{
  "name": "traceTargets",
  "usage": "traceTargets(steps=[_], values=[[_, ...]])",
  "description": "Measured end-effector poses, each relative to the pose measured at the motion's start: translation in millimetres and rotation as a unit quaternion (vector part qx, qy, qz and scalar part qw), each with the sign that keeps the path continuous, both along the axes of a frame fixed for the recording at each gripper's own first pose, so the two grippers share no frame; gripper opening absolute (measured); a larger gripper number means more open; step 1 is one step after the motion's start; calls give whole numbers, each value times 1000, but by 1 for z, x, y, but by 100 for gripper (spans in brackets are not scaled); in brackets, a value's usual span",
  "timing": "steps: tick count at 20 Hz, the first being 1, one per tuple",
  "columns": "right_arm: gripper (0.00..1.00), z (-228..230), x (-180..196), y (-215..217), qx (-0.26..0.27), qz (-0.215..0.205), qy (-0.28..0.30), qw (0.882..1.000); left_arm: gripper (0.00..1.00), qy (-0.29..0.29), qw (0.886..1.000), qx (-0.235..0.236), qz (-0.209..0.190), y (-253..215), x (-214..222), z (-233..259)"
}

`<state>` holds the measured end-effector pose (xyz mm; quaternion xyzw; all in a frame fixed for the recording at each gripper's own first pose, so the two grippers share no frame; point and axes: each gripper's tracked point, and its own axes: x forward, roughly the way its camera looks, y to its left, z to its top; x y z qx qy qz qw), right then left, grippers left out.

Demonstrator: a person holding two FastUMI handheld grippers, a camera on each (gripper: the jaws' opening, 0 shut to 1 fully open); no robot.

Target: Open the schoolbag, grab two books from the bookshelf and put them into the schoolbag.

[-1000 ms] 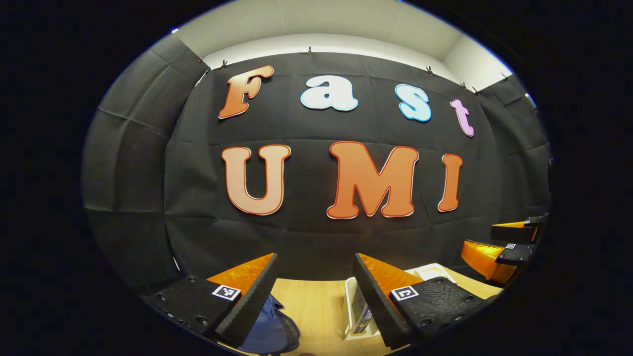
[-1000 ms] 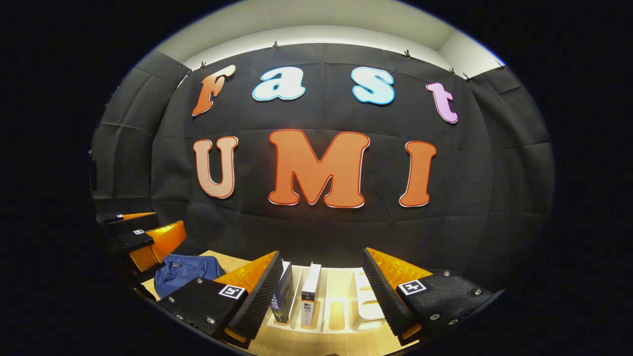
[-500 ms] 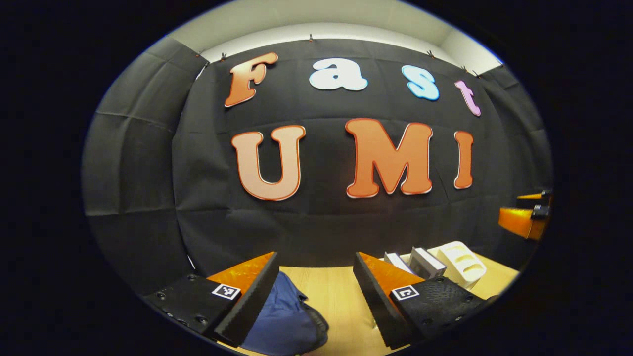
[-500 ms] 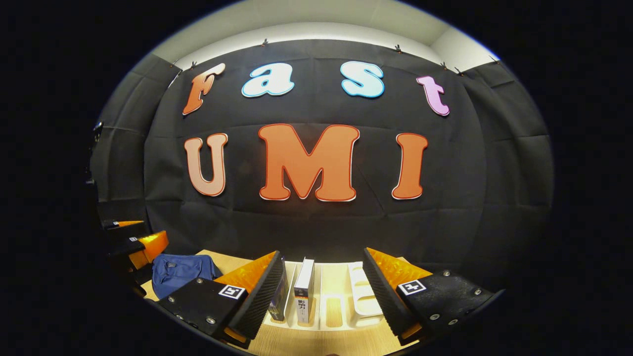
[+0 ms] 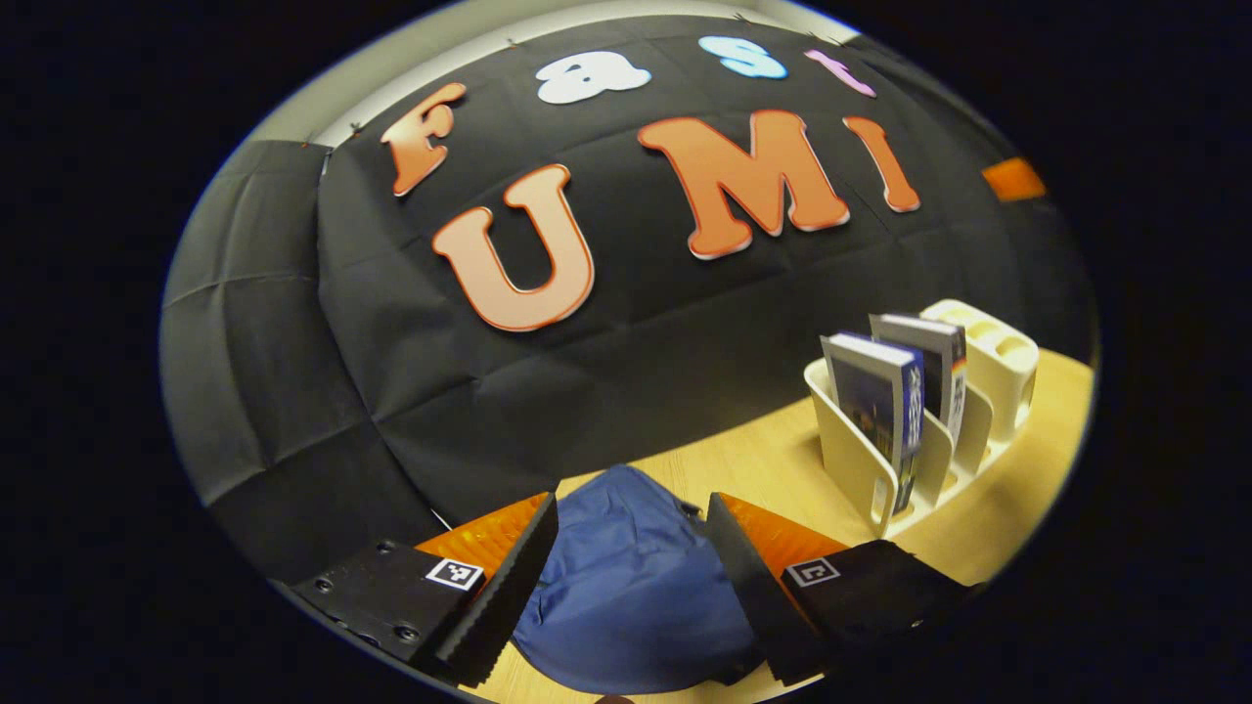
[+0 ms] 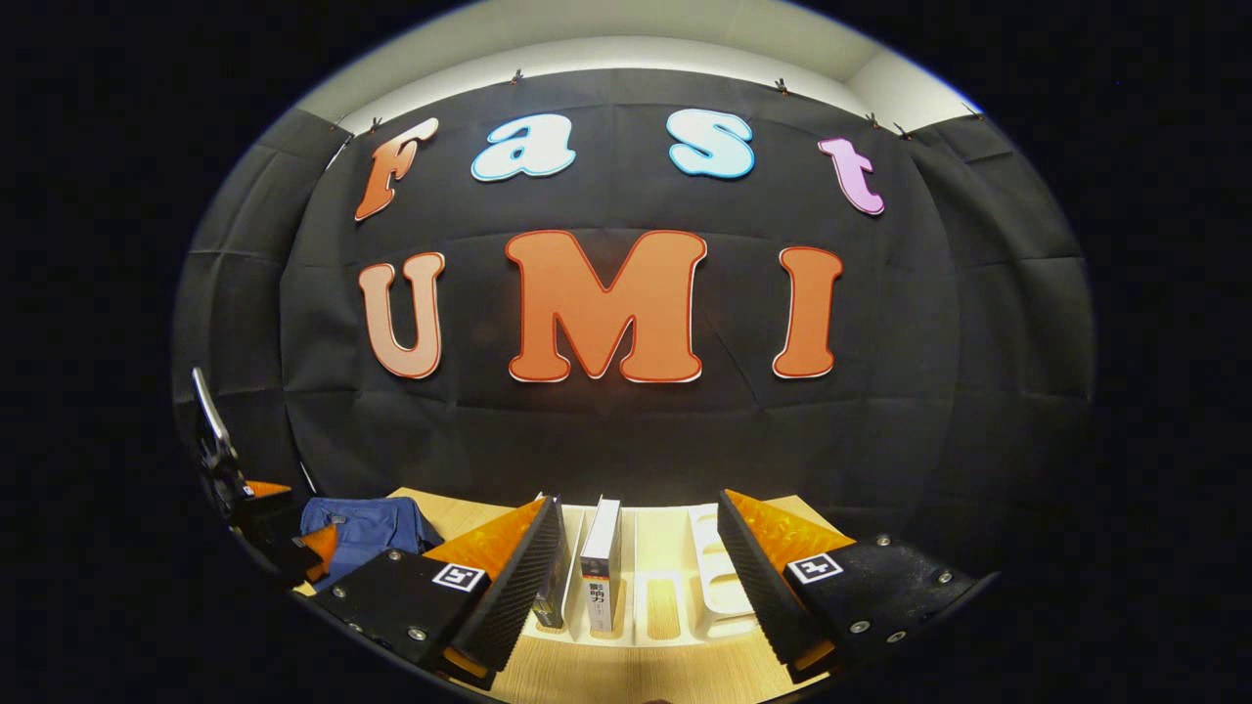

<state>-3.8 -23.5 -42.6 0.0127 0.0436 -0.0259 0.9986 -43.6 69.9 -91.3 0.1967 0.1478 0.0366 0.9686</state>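
A plain blue schoolbag lies on the pale wood-grain worktop near a cream bookshelf.

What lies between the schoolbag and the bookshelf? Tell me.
Bare wooden tabletop separates the schoolbag from the bookshelf, as the left gripper view shows.

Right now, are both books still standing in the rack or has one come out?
Both in and standing. In the left gripper view, two books stand on edge in neighbouring slots of the white rack, leaning slightly; neither claw touches them.
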Motion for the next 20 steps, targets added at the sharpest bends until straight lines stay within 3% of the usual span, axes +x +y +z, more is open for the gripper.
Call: traceTargets(steps=[5, 8, 11, 12, 13, 16, 20], values=[[96, -8, -1, 5, -11, 4, 12, 1000, 96, 93, 991, 74, -58, -7, 3, -93], [96, -11, -3, 6, -3, 5, 14, 1000, 96, 178, 976, 101, -81, -10, -8, -144], [96, -15, -5, 3, -8, -1, 20, 1000, 97, 211, 964, 133, -92, -4, -5, -169], [96, -15, -3, 3, -8, -2, 21, 1000, 89, 221, 960, 141, -100, -8, -7, -176], [96, -16, -3, 3, -8, -3, 23, 1000, 97, 227, 956, 155, -104, -9, -7, -180], [96, -19, -4, 2, -12, -5, 25, 1000, 96, 251, 942, 200, -103, -1, -18, -192], [96, -23, -2, 3, -11, -7, 31, 999, 94, 267, 940, 194, -91, 1, -23, -199]])
